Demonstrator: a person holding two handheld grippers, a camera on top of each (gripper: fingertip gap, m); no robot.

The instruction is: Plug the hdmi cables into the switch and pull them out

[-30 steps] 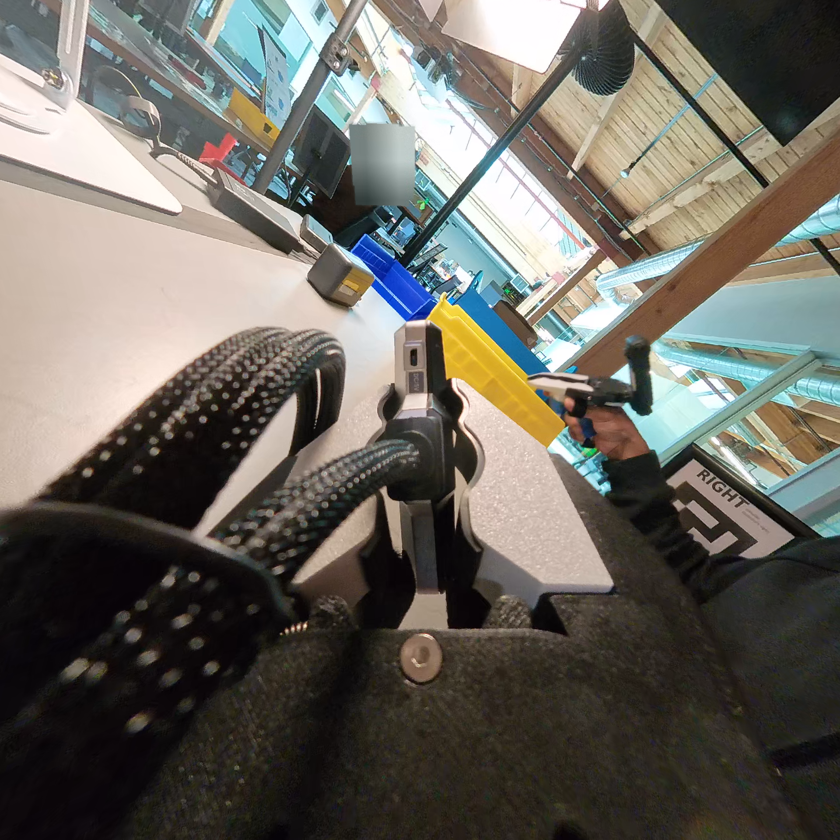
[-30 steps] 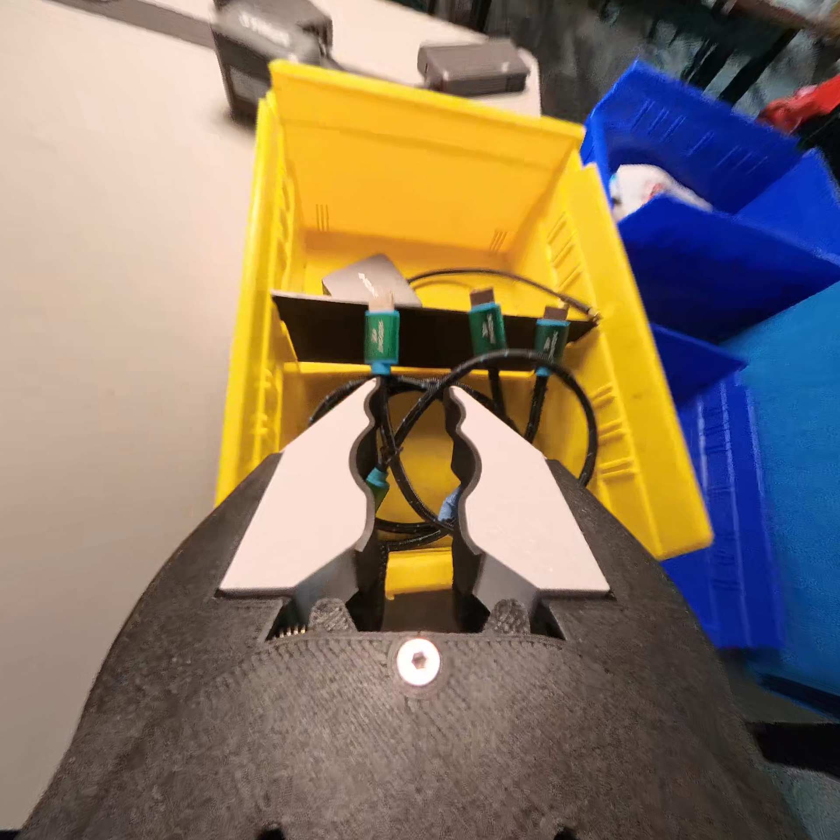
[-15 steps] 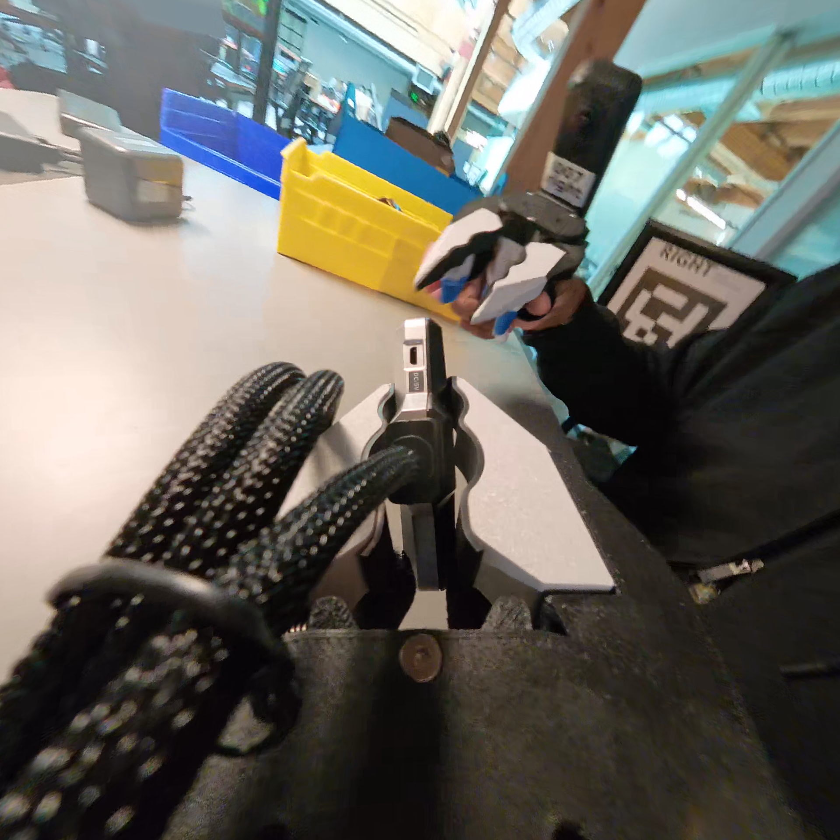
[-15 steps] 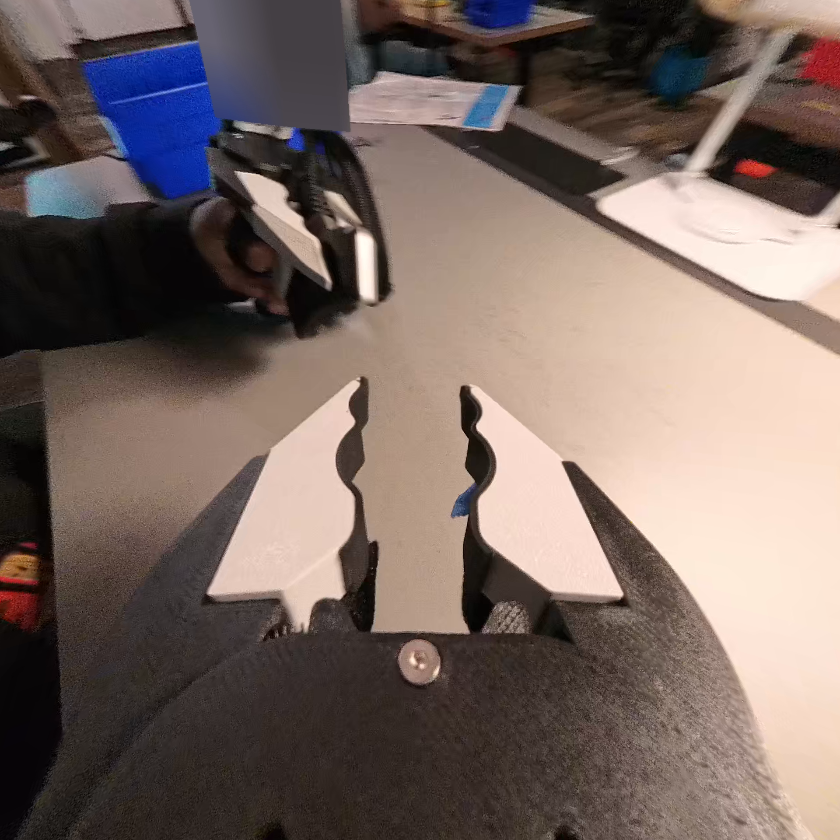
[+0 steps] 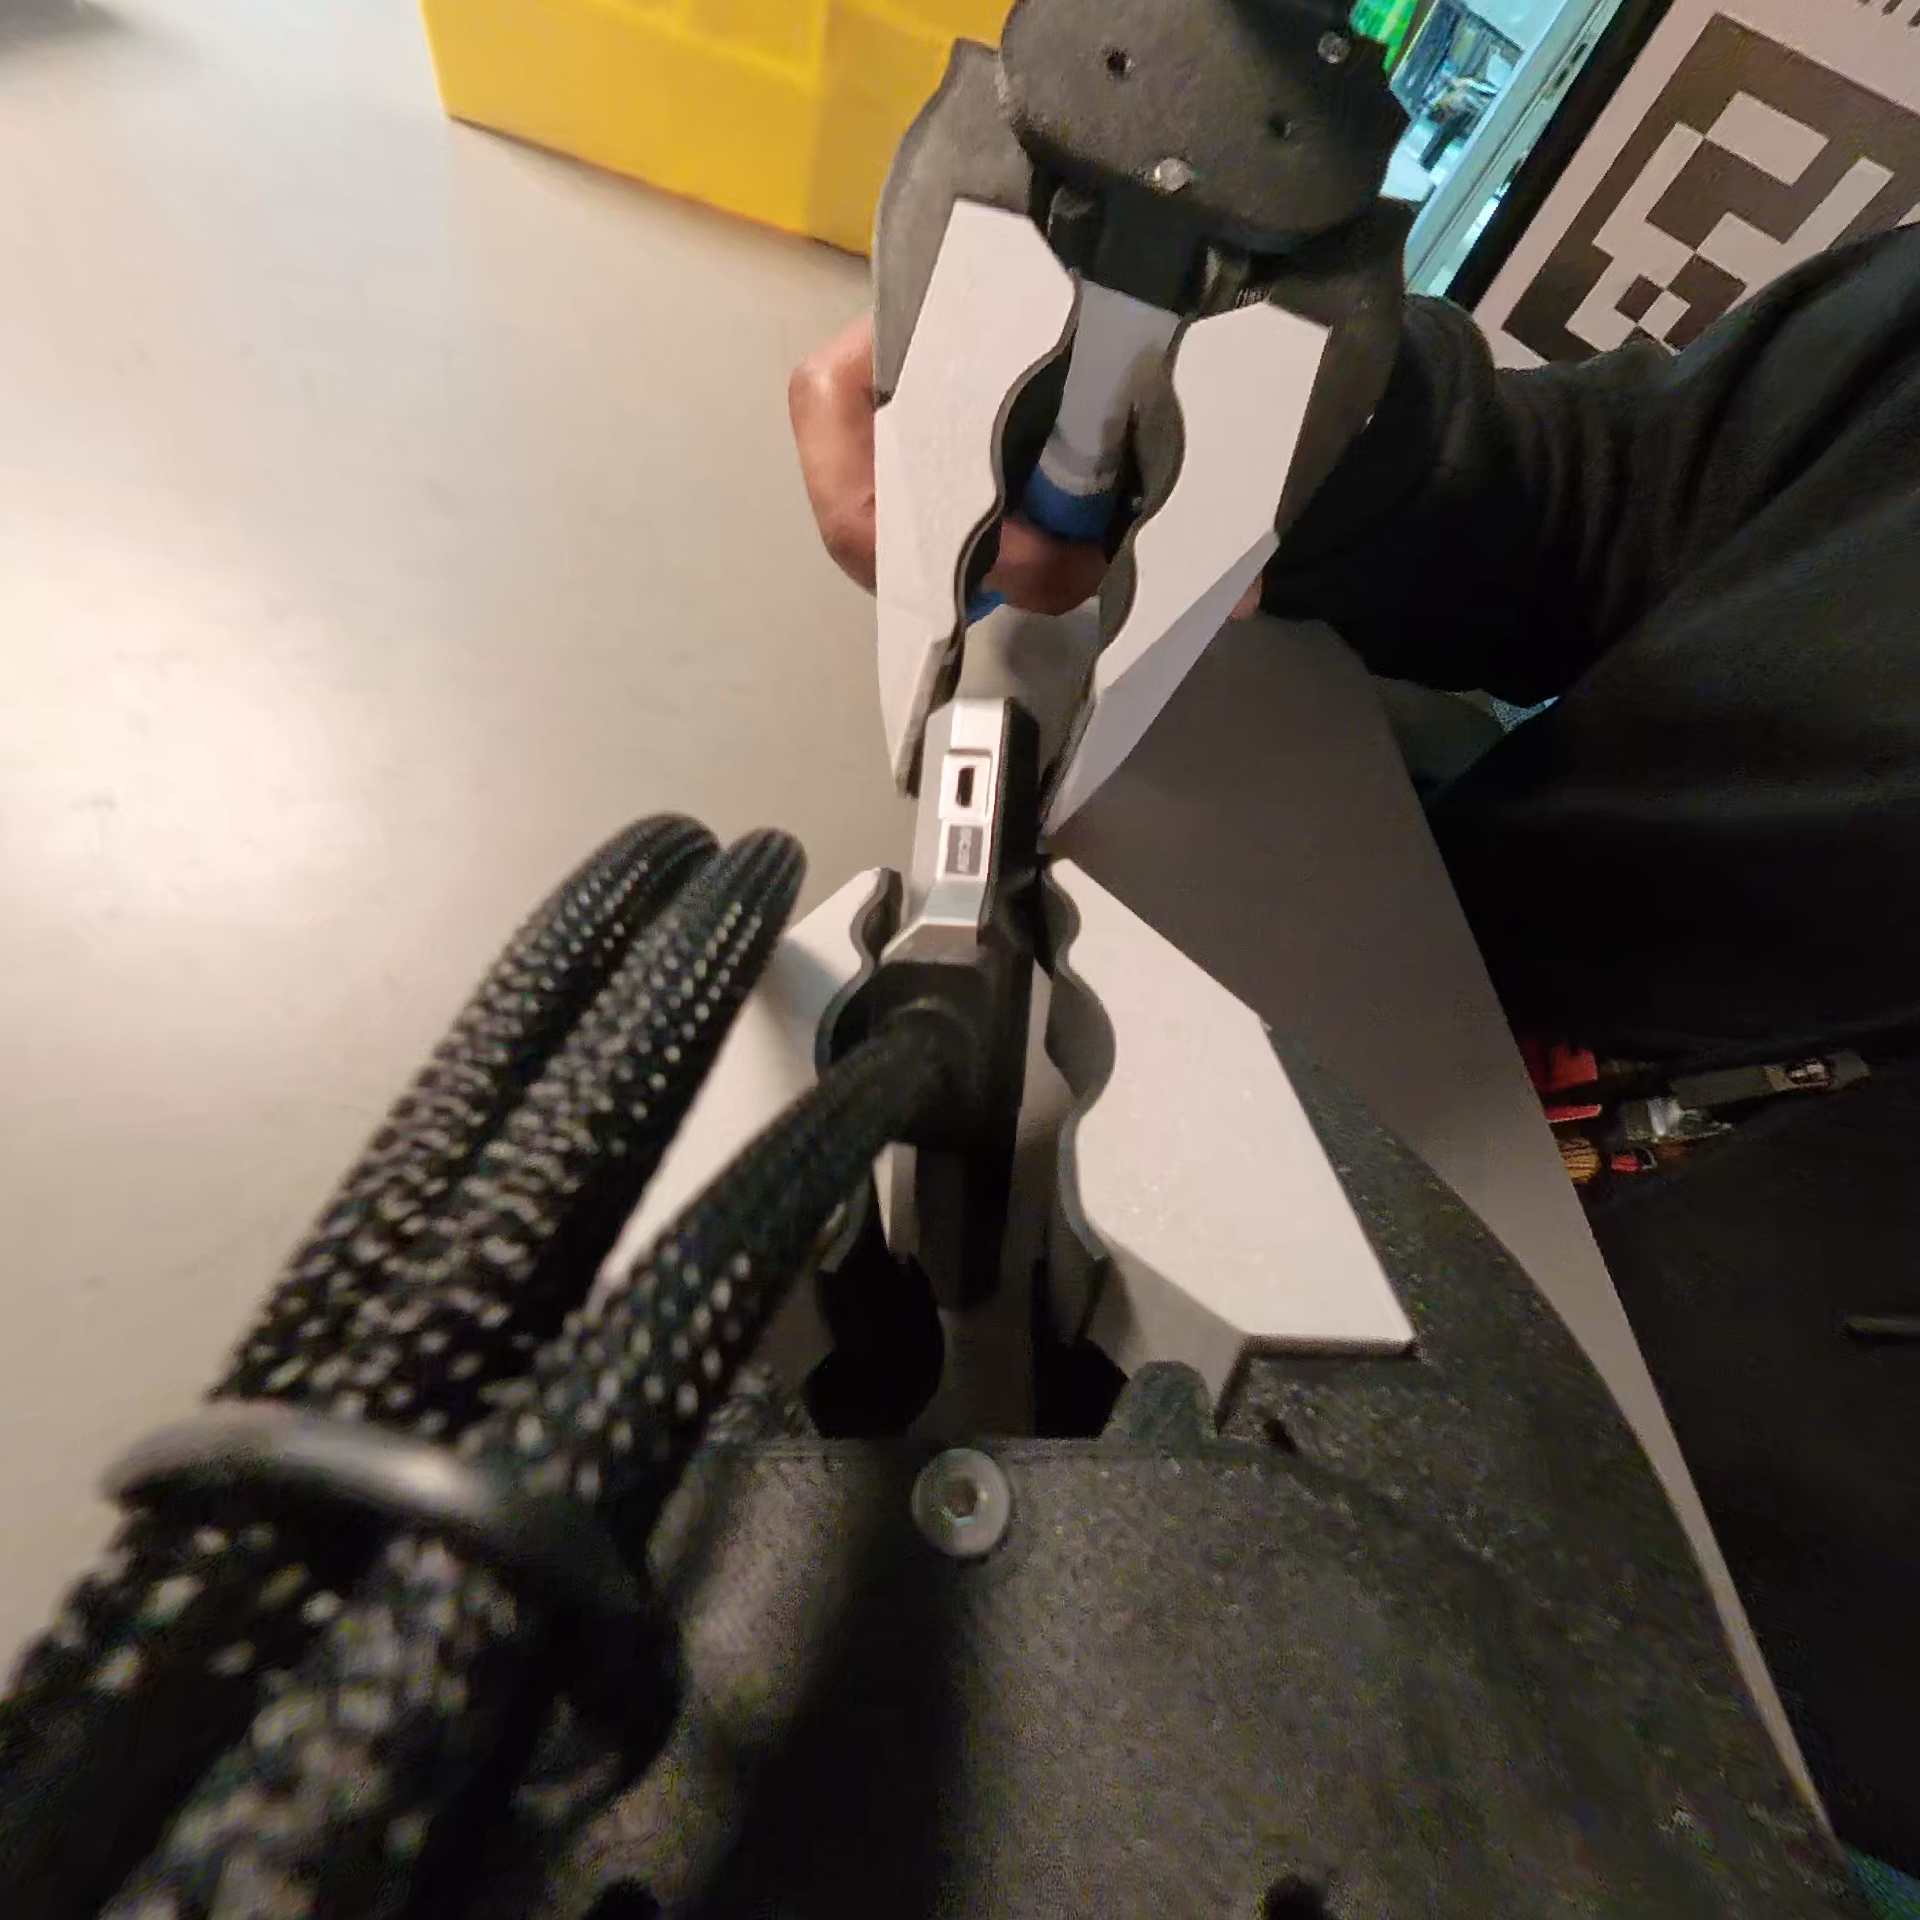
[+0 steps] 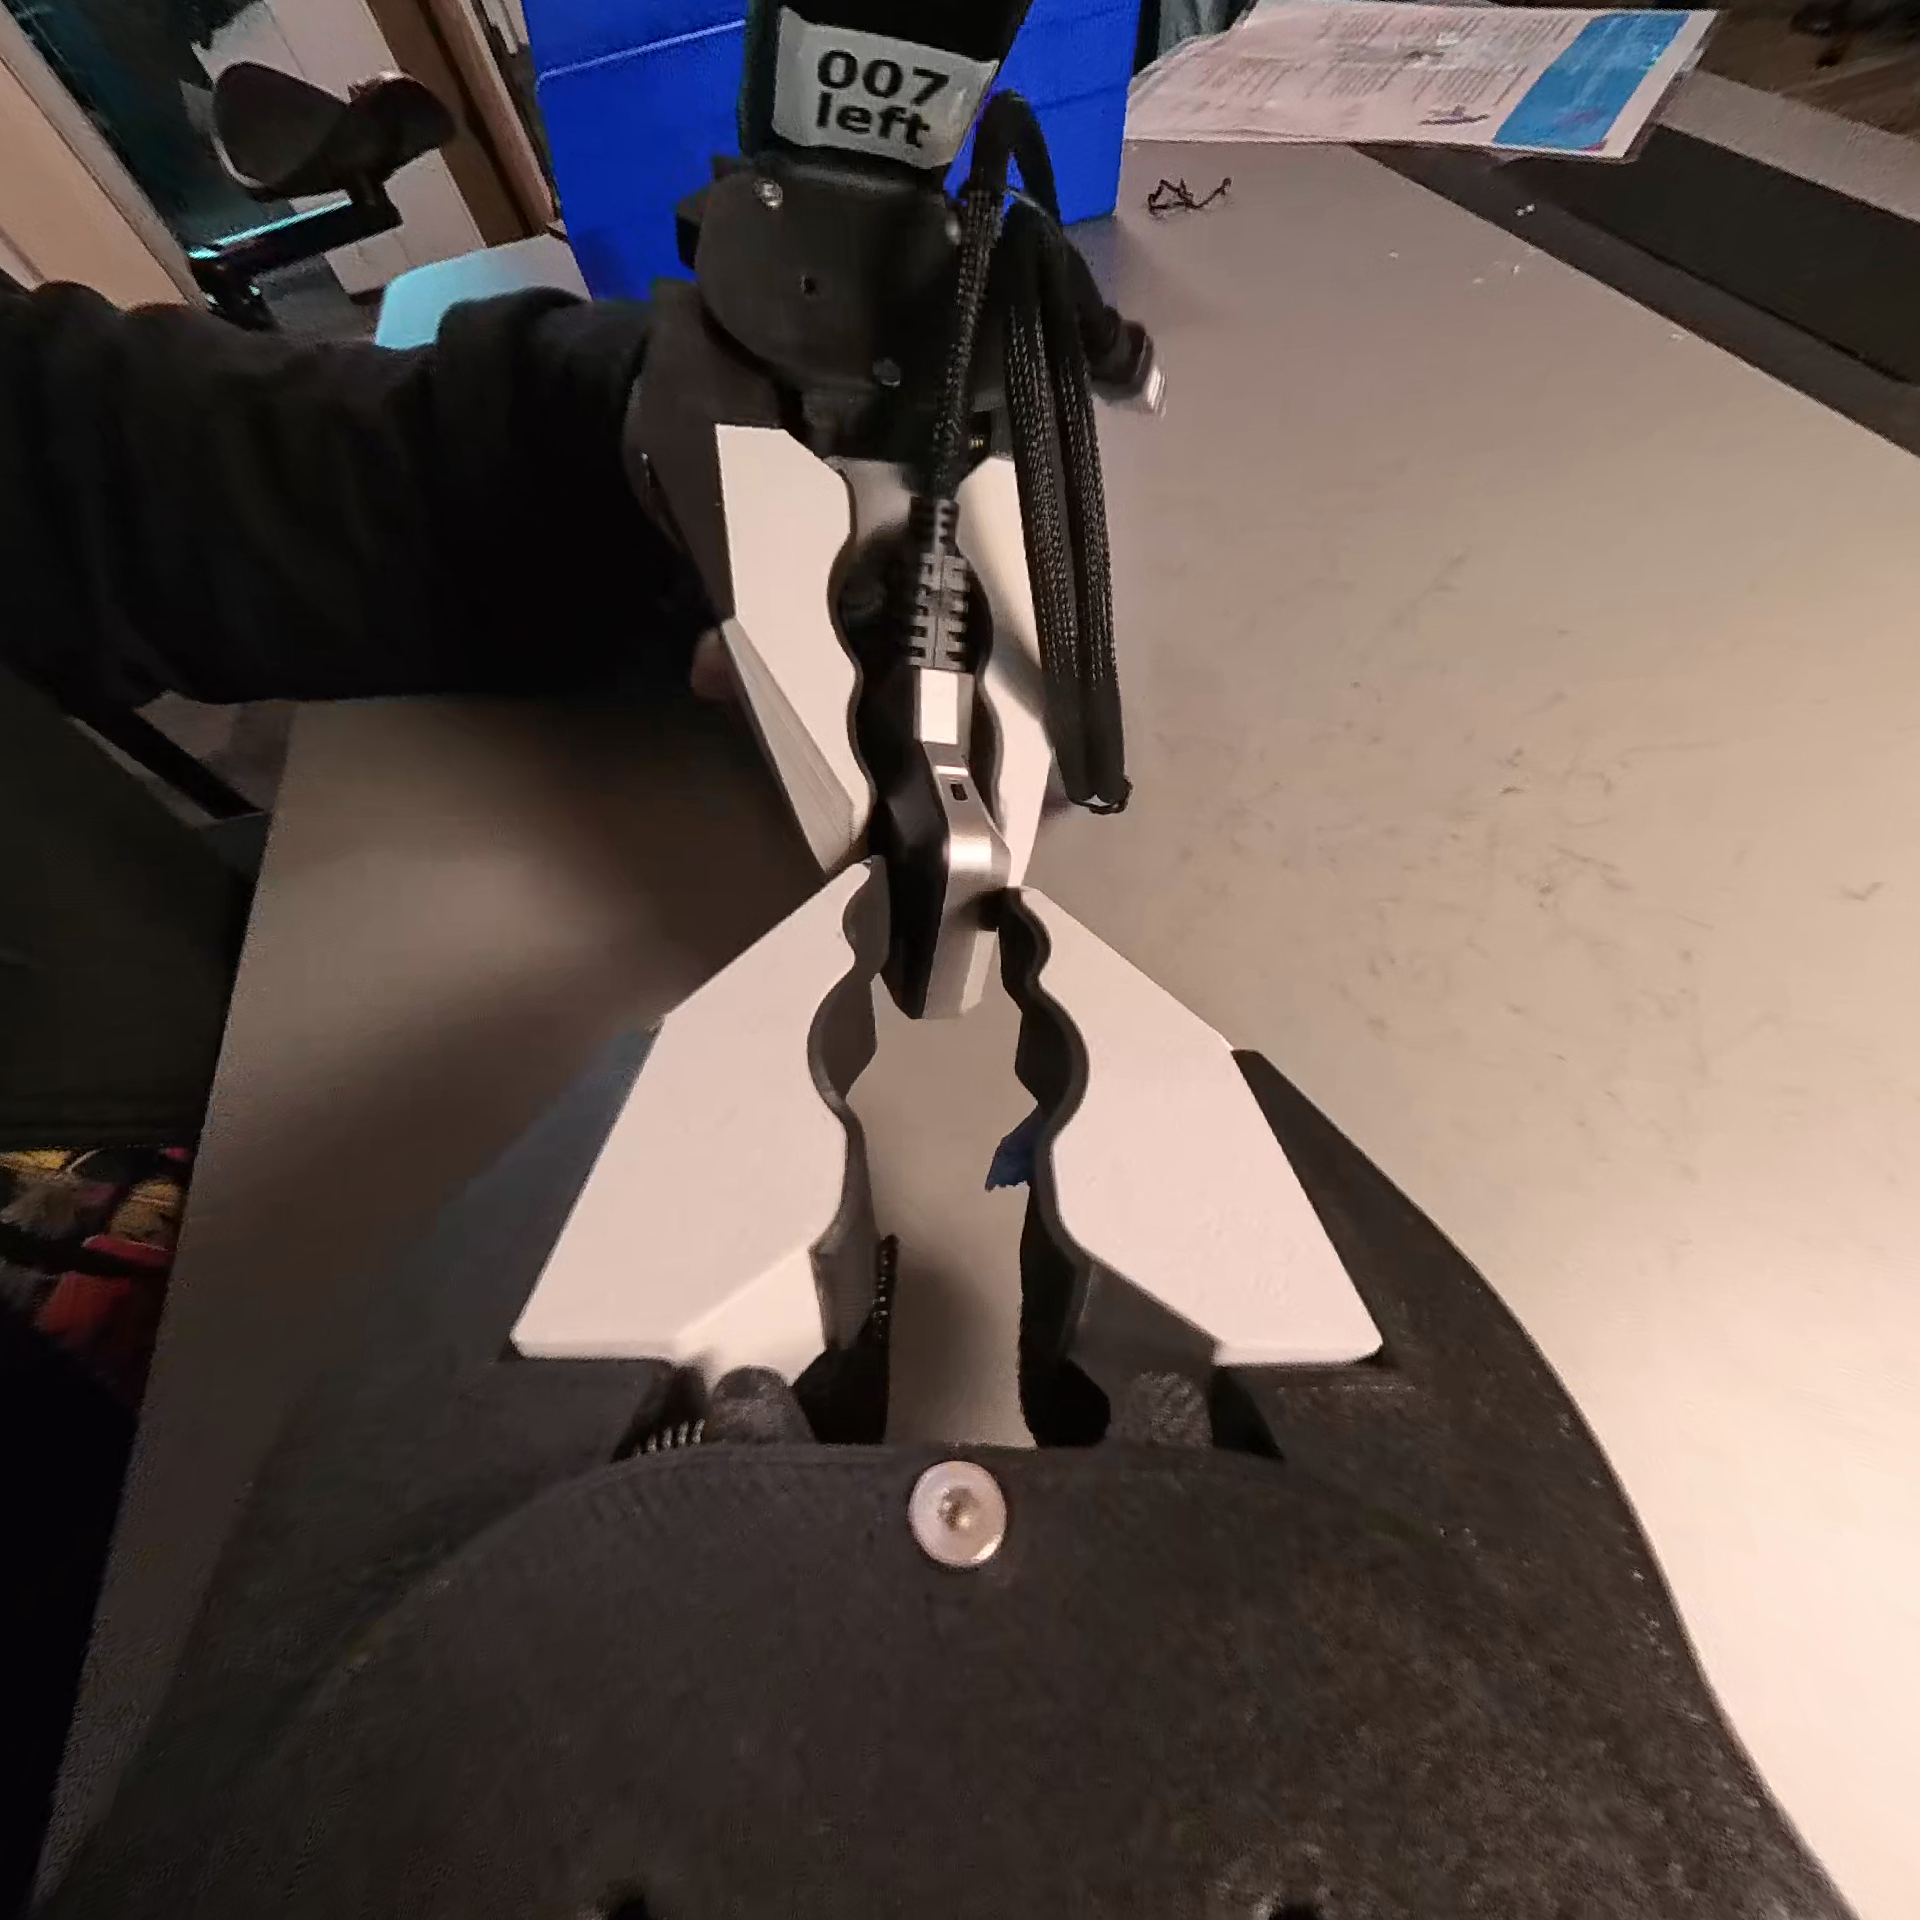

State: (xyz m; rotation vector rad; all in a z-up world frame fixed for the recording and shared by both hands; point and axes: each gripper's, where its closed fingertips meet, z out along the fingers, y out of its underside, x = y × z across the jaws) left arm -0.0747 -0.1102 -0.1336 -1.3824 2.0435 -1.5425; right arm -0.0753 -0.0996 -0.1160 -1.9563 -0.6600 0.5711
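Your left gripper (image 5: 961, 914) clenches the switch (image 5: 966, 821) mid-air over the table (image 5: 312, 468), one braided cable (image 5: 582, 1091) attached. Your right gripper (image 6: 940, 914) is released, tips straddling the switch's far end. No plugging visible yet; all cycles look left.

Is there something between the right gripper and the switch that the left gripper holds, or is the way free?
Nothing visible stands between them. The switch, clamped in the left gripper, already has its free end between the fingers of the right gripper, whose jaws stand open around it. The braided cable hangs off to one side.
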